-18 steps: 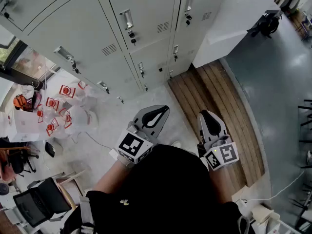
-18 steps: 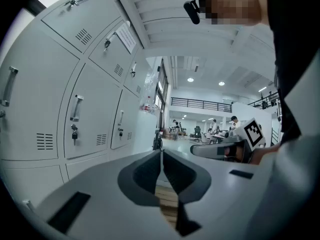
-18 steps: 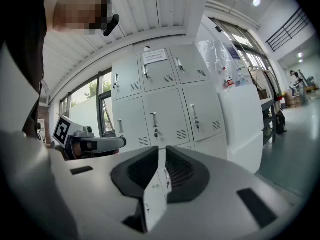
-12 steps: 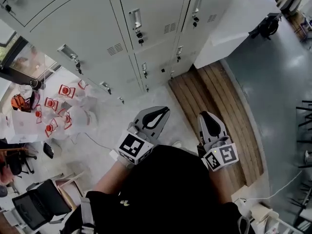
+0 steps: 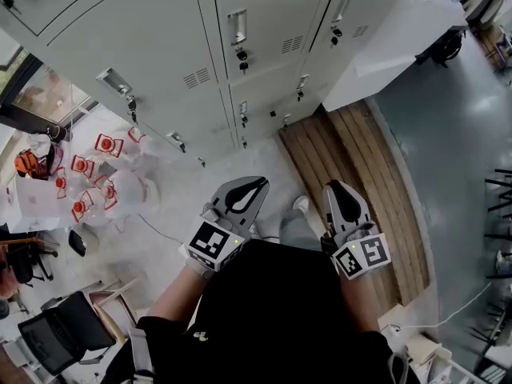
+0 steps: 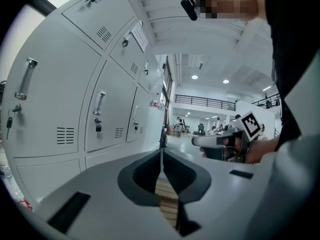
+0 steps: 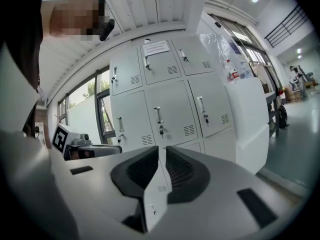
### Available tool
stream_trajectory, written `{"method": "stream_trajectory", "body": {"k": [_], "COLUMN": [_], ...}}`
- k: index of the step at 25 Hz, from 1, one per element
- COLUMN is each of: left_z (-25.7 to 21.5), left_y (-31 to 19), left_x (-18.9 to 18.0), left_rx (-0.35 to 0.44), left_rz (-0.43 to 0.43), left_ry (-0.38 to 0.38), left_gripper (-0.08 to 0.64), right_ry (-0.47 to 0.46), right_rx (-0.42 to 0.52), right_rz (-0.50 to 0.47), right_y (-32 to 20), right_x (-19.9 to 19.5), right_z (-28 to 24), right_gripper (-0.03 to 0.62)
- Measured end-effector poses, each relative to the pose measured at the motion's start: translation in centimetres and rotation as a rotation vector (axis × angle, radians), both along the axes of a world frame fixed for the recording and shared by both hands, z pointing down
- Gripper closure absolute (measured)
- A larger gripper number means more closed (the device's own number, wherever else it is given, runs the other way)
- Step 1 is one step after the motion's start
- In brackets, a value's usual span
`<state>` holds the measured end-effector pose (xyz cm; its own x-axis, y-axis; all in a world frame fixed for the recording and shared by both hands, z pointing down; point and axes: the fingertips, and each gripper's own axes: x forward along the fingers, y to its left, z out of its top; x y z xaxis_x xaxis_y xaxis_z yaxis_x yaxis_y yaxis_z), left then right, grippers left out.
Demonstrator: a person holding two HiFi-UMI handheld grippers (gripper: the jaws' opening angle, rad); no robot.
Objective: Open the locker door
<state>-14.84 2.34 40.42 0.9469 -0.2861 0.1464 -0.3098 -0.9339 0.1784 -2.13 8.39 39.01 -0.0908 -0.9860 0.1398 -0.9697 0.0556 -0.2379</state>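
bright, even daylight | sharp focus | fisheye edges (dark corners) | soft shadows

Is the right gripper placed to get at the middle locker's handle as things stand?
Probably not yet. The right gripper is held low, jaws together, with a stretch of floor between it and the handle. Nothing blocks the path; it just looks too far off.

The lockers [image 5: 160, 38] run off the head view's top edge; a notice [image 7: 156, 47] posted on them is too small to read.

Slatted wooden platform [image 5: 352, 174] on floor [image 5: 456, 134]
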Motion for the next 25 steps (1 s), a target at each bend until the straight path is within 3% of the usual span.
{"method": "stream_trajectory", "body": {"k": [6,18,25], "left_z": [1.1,0.0,-1.1], "left_y": [-1.8,-9.1,-11.6], "left_x": [1.9,11.1,12.3], "left_rx": [-0.031,-0.033,-0.182], "left_rz": [-0.077,-0.295,-0.439], "left_ry": [-0.034,-0.027,0.147], "left_gripper": [0.528,0.528,0.528], "right_ry": [-0.054,-0.146,-0.188], "right_rx": [-0.011,0.002,-0.003], "right_rz": [-0.081,-0.276,-0.396], "right_y": [-3.3,-11.6,-14.8], "right_x": [1.9,11.1,13.8], "right_z": [1.2,1.3,1.8], "right_gripper": [0.532,0.532,0.532]}}
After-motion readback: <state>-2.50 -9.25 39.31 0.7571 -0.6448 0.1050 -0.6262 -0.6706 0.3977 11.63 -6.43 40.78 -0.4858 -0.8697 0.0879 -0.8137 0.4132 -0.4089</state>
